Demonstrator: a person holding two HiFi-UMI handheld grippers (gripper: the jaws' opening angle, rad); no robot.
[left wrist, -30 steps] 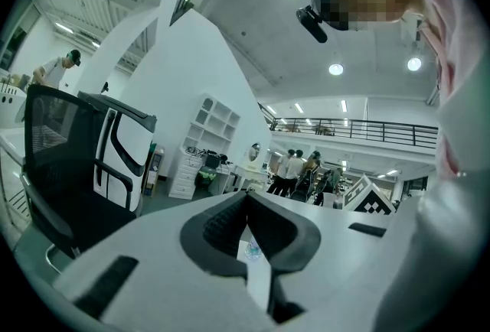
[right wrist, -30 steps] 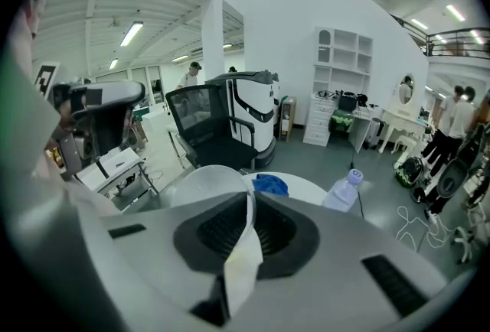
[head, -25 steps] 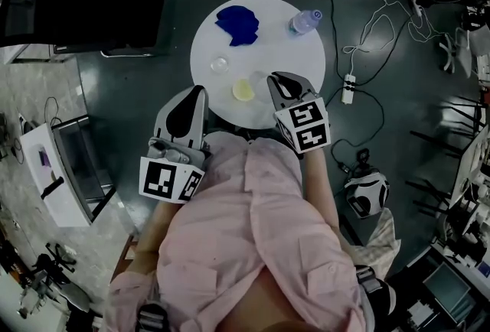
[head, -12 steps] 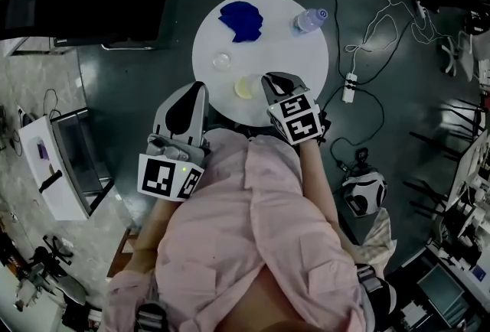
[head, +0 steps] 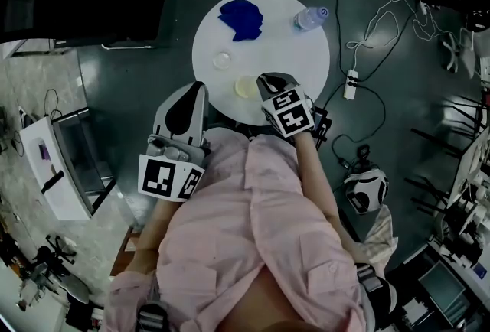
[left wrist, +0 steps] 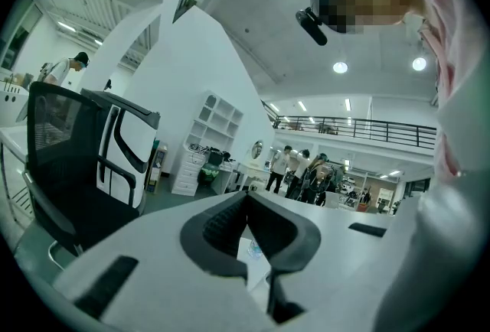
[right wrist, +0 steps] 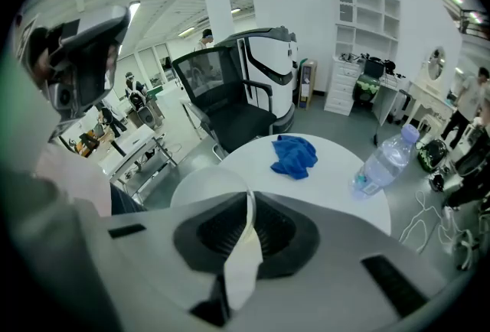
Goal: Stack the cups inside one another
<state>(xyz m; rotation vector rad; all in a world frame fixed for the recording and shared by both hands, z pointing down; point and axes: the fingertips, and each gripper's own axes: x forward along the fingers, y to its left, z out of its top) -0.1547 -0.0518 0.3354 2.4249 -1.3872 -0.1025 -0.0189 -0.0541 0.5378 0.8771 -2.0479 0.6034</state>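
Head view over the round white bench [head: 306, 66]: my right hand-held gripper [head: 264, 83] is pinched on the thin side wall of a pale translucent plastic cup [head: 244, 86], with only that wall between the pads. I cannot tell whether the cup is lifted or resting. My left hand-held gripper [head: 196, 89] hangs off the bench, jaws together and empty.

The small clear plastic cup [head: 222, 60] stands alone. The held cup is near it, on my side and to its right, close to the bench edge.

A one-sided pinch on soft plastic could, I judge, buckle the wall or let the cup swing or slip. A tilted entry could knock the clear cup over.

A crumpled blue cloth [head: 241, 19] lies beyond the clear cup. A clear plastic water bottle [head: 310, 18] stands well to its right, with bare bench between them.
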